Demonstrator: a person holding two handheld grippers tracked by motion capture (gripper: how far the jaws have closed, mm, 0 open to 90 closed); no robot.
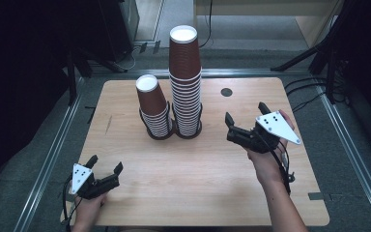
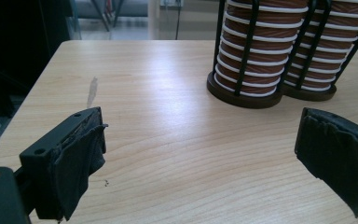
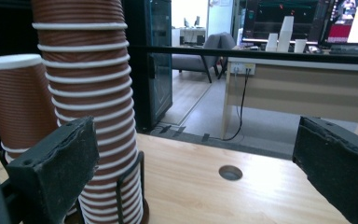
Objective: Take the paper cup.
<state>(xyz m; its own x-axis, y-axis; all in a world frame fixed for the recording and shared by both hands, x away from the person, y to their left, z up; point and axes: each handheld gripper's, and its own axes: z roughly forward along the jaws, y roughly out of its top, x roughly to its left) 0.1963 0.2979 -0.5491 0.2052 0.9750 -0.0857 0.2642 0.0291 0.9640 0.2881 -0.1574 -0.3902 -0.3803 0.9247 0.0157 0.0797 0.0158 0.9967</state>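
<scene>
**Tall cup stack at risk of being toppled**

Nearest the high camera, the left gripper is being held low over the near left corner of the pale wooden table, its jaws spread wide with nothing between them. The right gripper is being held above the right side of the table, likewise wide open and empty, and is being pointed towards the cups.

Two black wire-frame cup holders are standing side by side at mid-table. A short stack of brown ribbed paper cups is being kept in the left one, a tall stack of brown ribbed paper cups in the right, all upside down.

The tall stack is rising well above its holder, so a sideways nudge from a jaw would probably tip it. Nested cups may also be gripped several at once, since the rims are lying close together.
</scene>
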